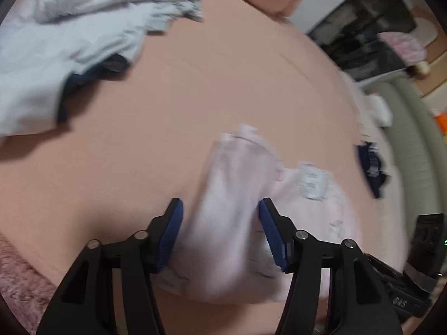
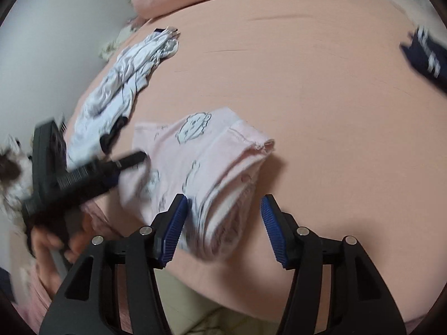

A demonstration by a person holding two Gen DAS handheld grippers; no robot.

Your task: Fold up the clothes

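- 2 claws work a pink printed garment (image 2: 195, 153) lying on the peach bed (image 2: 321, 97)
- Left claw (image 1: 220, 229) and right claw (image 2: 223, 223) both gape wide, cloth between the fingers, unpinched
- Folding looks midway; next, pinch an edge and fold it over
- Unfolded pale laundry (image 1: 69, 42) waits nearby

Pale pink printed garment (image 2: 195, 150), seemingly part-folded, on bed.

Printed garment (image 2: 195, 164) on bed (image 2: 321, 97) (crumpled pile (image 2: 123, 83) left, behind)
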